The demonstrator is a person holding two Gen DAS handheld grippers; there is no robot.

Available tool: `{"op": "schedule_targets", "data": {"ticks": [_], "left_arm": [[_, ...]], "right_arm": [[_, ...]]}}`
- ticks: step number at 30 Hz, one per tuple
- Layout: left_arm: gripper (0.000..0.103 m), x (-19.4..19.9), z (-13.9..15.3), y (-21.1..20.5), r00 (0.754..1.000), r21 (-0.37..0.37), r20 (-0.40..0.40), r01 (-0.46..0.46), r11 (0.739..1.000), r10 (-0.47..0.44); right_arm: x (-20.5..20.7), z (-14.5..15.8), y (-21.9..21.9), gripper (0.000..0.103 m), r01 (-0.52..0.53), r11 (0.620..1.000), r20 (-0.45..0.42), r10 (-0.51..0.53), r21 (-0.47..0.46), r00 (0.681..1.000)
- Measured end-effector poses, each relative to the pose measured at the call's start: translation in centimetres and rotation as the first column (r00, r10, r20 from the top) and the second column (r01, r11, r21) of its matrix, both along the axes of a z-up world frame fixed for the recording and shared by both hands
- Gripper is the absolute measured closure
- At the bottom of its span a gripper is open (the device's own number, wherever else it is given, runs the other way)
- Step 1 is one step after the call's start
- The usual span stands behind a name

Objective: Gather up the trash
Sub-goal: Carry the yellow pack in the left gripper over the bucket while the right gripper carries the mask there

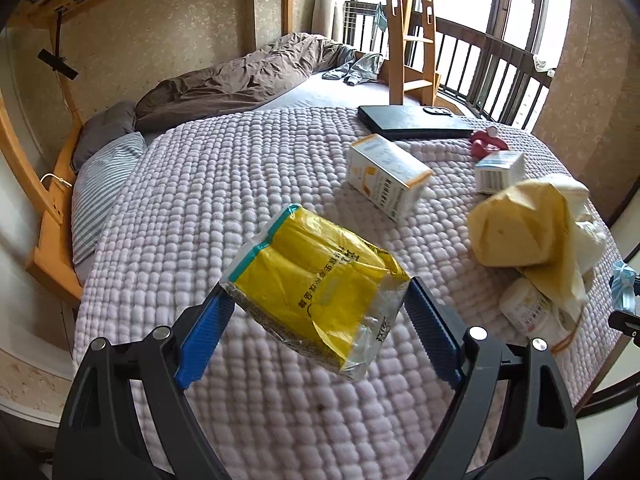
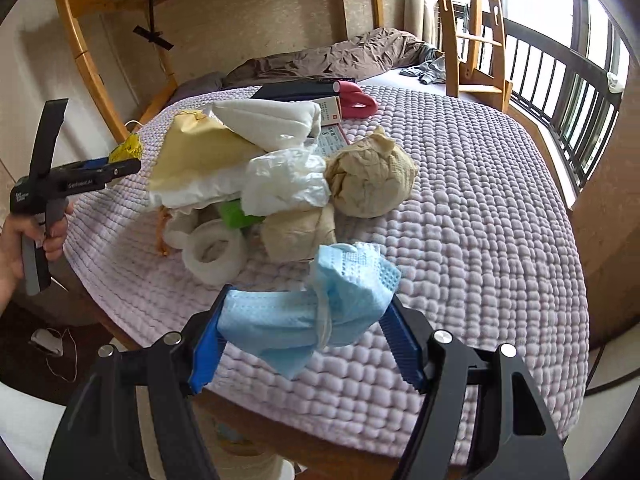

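Note:
My left gripper [image 1: 318, 300] is shut on a yellow plastic snack packet [image 1: 316, 280] and holds it above the lilac quilted bed cover [image 1: 224, 184]. It also shows in the right wrist view [image 2: 120, 162], at the left, with the packet [image 2: 127, 148] in its tips. My right gripper [image 2: 306, 320] is shut on a crumpled light blue face mask [image 2: 320, 308], held above the bed's near edge. A trash heap lies on the bed: yellow paper [image 2: 196, 152], white tissue [image 2: 286, 182], brown paper balls [image 2: 370, 178], a tape roll [image 2: 214, 256].
Two white cartons [image 1: 386, 176] [image 1: 500, 170], a black laptop [image 1: 412, 122], a red object [image 1: 486, 142] and a white jar [image 1: 528, 308] lie on the bed. A brown duvet [image 1: 240, 76] and pillows are at the back. A wooden ladder [image 1: 412, 32] stands at the far right.

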State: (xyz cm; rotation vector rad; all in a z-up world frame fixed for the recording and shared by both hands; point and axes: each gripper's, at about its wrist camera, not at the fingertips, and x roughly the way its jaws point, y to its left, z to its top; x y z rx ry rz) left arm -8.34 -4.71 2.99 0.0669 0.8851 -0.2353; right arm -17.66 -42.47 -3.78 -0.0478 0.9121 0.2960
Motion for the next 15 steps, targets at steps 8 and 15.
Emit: {"op": "schedule_targets", "data": {"ticks": [8,15], "left_arm": [[0.015,-2.5,0.5,-0.3,1.000,-0.032,-0.007,0.003,0.999,-0.004],[0.015,-4.8,0.4,-0.7,1.000,-0.041,-0.017,0.014,0.999,-0.015]], "right_arm": [[-1.4,-0.2,1.1,0.034,0.023,0.999,-0.017,-0.023,0.030,1.000],[-3.1,-0.1,2.3,0.034,0.020,0.999,-0.017,-0.019,0.039,1.000]]}}
